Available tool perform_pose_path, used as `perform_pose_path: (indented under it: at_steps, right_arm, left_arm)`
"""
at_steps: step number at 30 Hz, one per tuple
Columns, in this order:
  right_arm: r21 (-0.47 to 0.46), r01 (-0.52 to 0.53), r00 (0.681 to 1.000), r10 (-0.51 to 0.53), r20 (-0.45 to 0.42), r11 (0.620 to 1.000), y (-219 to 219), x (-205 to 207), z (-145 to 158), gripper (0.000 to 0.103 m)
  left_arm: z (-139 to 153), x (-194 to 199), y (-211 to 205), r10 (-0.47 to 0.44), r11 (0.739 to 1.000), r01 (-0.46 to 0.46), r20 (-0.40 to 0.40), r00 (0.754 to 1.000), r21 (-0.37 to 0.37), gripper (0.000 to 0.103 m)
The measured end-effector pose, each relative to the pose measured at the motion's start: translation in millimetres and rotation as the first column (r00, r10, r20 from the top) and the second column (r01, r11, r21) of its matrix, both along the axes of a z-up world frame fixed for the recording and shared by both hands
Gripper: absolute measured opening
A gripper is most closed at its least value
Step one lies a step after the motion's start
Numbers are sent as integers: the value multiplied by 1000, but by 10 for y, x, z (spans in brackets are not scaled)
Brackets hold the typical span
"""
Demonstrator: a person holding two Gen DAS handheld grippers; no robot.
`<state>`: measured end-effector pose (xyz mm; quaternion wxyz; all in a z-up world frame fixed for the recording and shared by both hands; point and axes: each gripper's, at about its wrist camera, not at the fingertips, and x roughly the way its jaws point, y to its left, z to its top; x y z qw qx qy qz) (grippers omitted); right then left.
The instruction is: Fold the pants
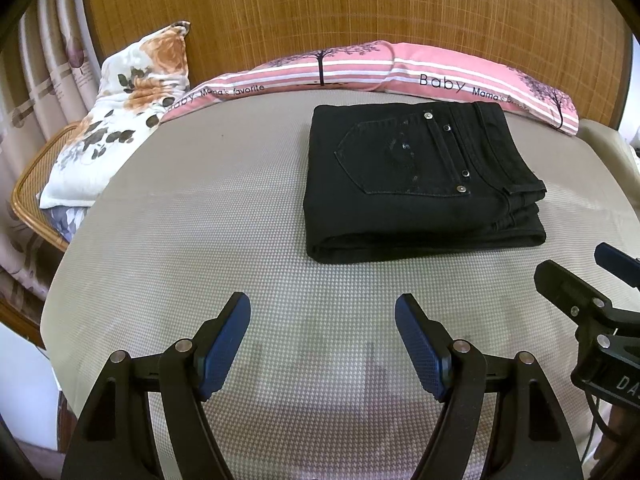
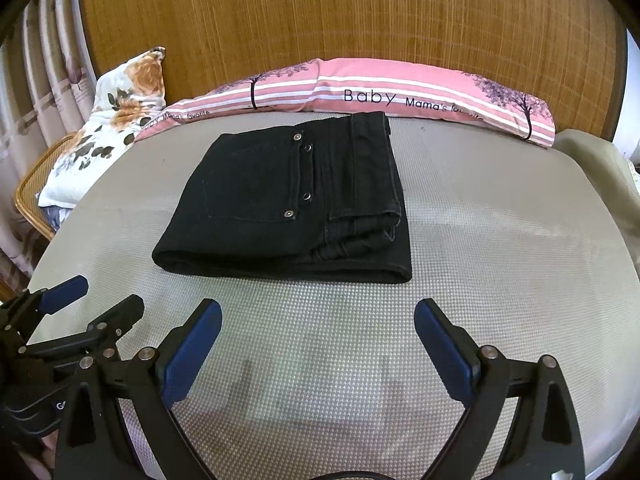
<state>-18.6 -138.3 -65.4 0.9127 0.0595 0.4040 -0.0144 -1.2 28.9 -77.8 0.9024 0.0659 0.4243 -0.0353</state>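
The pants (image 1: 420, 184) are black denim, folded into a compact, roughly rectangular stack of several layers. The top layer shows a back pocket (image 1: 396, 160) with pointed lower edge and faint tonal stitching. Four small metal rivets or snaps mark the pocket's corners and the strip beside it. The waistband (image 1: 504, 148) runs along the right-hand edge of the stack, with belt loops visible. The folded edges facing the cameras are rounded and stacked evenly; the near right corner shows the layers slightly offset.

The pants lie flat on the grey textured mattress cover (image 1: 200, 260), just in front of the pink striped pillow (image 1: 440, 76), which bears the printed words "Baby Mama's favorite" and tree motifs. A floral pillow (image 1: 132, 112) leans at the left end of the pink striped pillow, well apart from the pants.

The left gripper (image 1: 322, 340) sits nearer the camera than the pants, apart from them, jaws spread wide with nothing between the blue pads (image 1: 224, 344). The right gripper (image 2: 318, 344) likewise sits in front of the pants without contact, jaws released and empty.
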Motion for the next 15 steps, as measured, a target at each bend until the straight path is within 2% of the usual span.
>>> perform_pose_path:
  at_steps: [15]
  right_arm:
    - [1,3,1000,-3,-8,1000,6,2,-26,95]
  left_arm:
    - [-10,37,-20,-18,1000,18,-9,1000,-8,75]
